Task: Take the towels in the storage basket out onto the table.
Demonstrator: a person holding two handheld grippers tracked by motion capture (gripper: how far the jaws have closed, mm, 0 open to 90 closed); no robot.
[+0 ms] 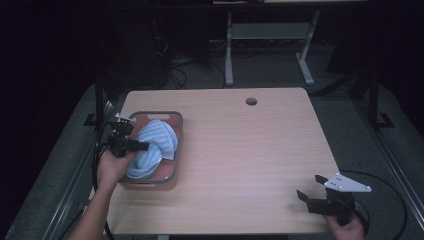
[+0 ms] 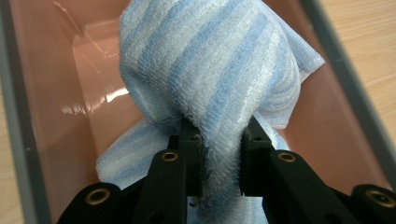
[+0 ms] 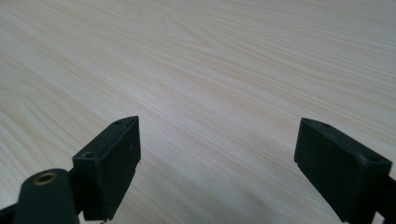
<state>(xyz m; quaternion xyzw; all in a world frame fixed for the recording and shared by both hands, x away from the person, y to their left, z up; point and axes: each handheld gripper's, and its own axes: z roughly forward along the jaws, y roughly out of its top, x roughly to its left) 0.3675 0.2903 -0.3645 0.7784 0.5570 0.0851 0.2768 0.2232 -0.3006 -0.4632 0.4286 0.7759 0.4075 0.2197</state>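
A blue-and-white striped towel (image 1: 155, 145) lies bunched in a pink bin with a grey rim (image 1: 179, 131) at the table's left side. My left gripper (image 1: 146, 146) reaches into the bin from the left and is shut on a fold of the towel (image 2: 210, 79); in the left gripper view the cloth is pinched between both pads and rises in a hump above the bin floor (image 2: 70, 79). My right gripper (image 1: 310, 186) rests near the table's front right corner, jaws wide apart with nothing between them, over bare wood (image 3: 210, 70).
The wooden table (image 1: 250, 150) has a round cable hole (image 1: 251, 101) at its far edge. Beyond it stand a desk frame and cables on a dark floor. A cable trails from each gripper off the table's sides.
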